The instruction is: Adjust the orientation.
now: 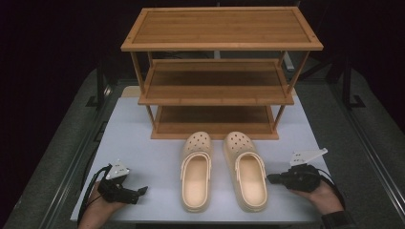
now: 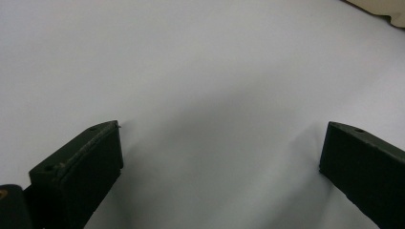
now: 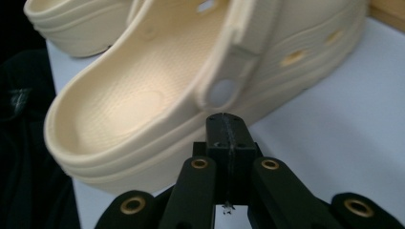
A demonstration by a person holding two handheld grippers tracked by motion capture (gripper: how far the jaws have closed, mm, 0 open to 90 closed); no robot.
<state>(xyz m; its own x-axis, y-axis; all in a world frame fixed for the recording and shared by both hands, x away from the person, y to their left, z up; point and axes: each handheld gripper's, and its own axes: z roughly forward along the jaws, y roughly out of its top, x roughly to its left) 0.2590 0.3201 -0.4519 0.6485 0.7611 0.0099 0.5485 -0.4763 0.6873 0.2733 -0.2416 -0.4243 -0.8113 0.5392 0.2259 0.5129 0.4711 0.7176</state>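
Setting: recording studio or lab bench, staged as a home entryway. Evidence: pale table lit from above, black unlit surround, grey floor with dark stand legs at both sides; props are a three-tier bamboo shoe rack and one pair of cream clogs.

High view above near edge facing shelf, right gripper view close beside shared right clog

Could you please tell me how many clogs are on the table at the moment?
2. The left clog and the right clog lie side by side on the table, toes towards the wooden rack. None sit on visible shelves.
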